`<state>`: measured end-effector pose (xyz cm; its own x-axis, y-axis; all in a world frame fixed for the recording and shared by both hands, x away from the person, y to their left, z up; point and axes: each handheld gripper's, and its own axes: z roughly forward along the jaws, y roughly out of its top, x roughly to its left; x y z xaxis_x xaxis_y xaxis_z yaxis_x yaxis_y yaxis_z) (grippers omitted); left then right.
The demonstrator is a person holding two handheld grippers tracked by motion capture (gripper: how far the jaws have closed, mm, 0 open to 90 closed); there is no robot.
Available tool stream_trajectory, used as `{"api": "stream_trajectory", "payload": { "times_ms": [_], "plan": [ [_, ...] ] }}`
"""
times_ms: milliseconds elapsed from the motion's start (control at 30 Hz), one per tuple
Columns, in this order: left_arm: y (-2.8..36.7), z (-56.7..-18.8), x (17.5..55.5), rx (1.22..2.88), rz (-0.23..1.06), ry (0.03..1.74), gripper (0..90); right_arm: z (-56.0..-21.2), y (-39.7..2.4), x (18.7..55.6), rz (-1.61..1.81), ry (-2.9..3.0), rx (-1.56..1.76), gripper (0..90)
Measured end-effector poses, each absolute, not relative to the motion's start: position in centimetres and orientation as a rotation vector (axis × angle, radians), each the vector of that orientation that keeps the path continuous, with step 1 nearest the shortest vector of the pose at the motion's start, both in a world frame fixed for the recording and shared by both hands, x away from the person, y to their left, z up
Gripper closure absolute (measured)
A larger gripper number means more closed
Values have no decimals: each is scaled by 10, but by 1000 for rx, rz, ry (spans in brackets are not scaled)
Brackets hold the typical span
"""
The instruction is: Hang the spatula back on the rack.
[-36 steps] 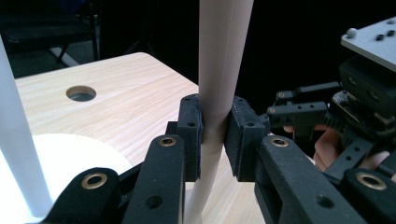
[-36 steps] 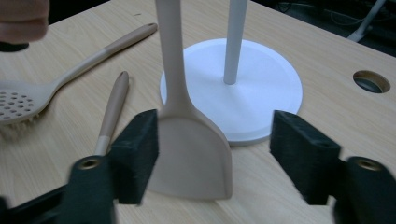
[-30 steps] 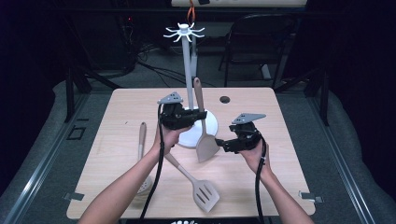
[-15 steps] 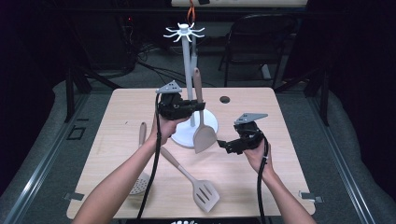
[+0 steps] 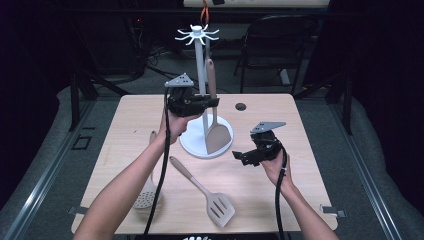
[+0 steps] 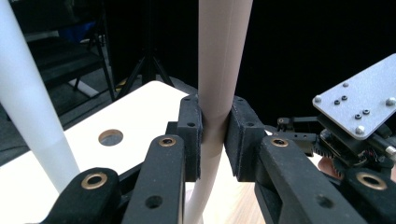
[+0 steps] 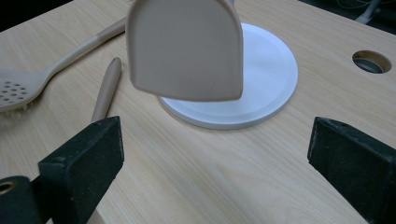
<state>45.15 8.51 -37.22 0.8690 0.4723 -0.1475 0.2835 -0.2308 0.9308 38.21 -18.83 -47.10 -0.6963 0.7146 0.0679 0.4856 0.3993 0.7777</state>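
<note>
While the left gripper (image 5: 212,102) clamps its jaws on the handle of the solid spatula (image 5: 215,120), that spatula hangs upright just beside the pole of the white utensil stand (image 5: 200,65), its flat blade in front of the stand's round base and lifted off the worktop (image 5: 300,125). Left gripper view: both pads press the pale handle (image 6: 219,70) from either side; stand pole at frame left.

Right gripper (image 5: 239,156) sits low to the right of the base, near it but apart. Its jaws have just been opening and now stand wide, nothing between the pads. Right gripper view: spatula blade (image 7: 187,49) hangs ahead of the jaws, over the near edge of the white base (image 7: 266,70).

Stand's hook crown at top carries nothing that can be made out. Base disc holds the pole alone.

Lying flat on the worktop: slotted turner (image 5: 205,192), front centre, and a perforated skimmer (image 5: 148,185) left of it, partly under the left forearm.
</note>
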Motion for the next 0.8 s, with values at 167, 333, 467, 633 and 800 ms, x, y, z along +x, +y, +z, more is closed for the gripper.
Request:
{"api": "stream_trajectory", "payload": {
  "times_ms": [167,333,467,633,800],
  "plan": [
    [89,-363,457,1836,206,567,773,-474,-187,383,1167,2396,1050,25],
    [91,-355,461,1833,216,570,774,-475,-186,382,1163,2397,1050,25],
    [91,-349,463,1839,223,565,773,-475,-186,383,1149,2409,1045,25],
    [90,-341,466,1828,223,565,773,-476,-184,383,1158,2408,1047,25],
    [91,-339,470,1813,208,582,773,-476,-184,383,1154,2420,1038,25]
  ]
}}
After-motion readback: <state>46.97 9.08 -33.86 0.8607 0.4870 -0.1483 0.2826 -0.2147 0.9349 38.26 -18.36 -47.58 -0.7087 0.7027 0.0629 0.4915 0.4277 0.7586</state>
